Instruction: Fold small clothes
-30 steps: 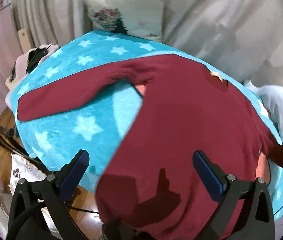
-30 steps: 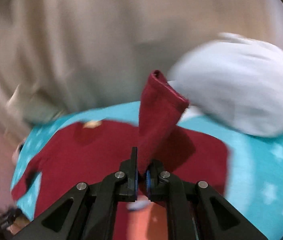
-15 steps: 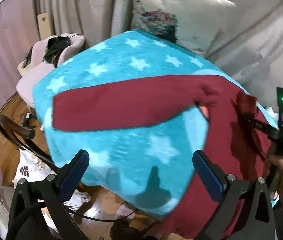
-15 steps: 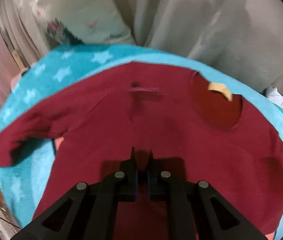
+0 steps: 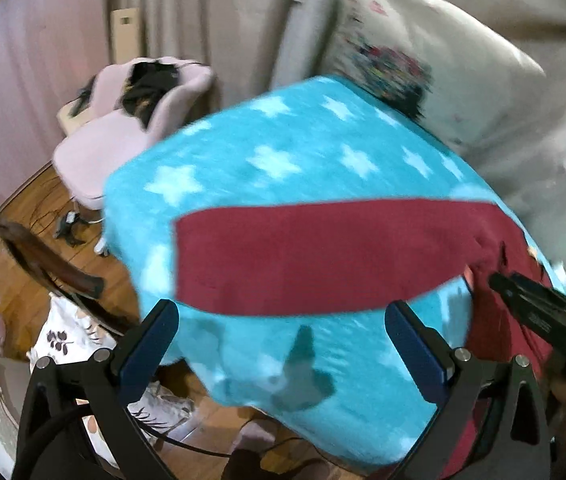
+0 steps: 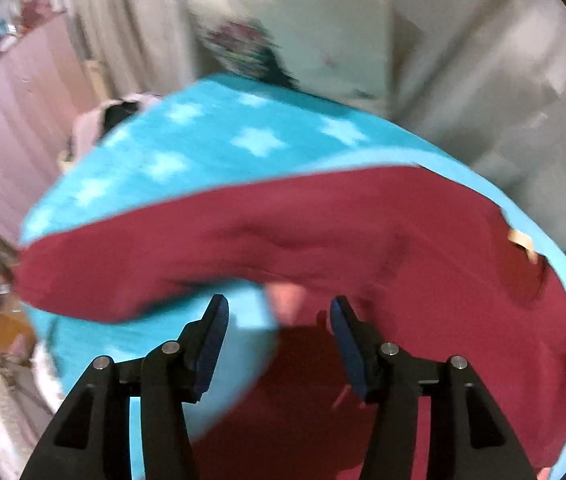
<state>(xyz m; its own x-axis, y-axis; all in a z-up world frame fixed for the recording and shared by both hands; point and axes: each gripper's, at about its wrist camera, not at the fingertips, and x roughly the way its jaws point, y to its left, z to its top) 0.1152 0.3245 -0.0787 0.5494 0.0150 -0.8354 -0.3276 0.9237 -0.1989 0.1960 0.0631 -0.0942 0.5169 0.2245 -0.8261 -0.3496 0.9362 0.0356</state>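
Maroon top (image 6: 383, 240) flat, sleeve apparently outstretched

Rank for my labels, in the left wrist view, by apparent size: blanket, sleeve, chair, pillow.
1. blanket
2. pillow and sleeve: look alike, unranked
3. chair, though it sits farther off, so unsure.

We see both views under soft, even indoor light, moderately bright, without glare. A dark shadow falls on the blue star blanket (image 5: 323, 152) at lower centre of the left view. Motion blur smears the pillow (image 6: 251, 44) and blanket at the top of the right view. Fisheye bending curves every edge, and the corners go black.
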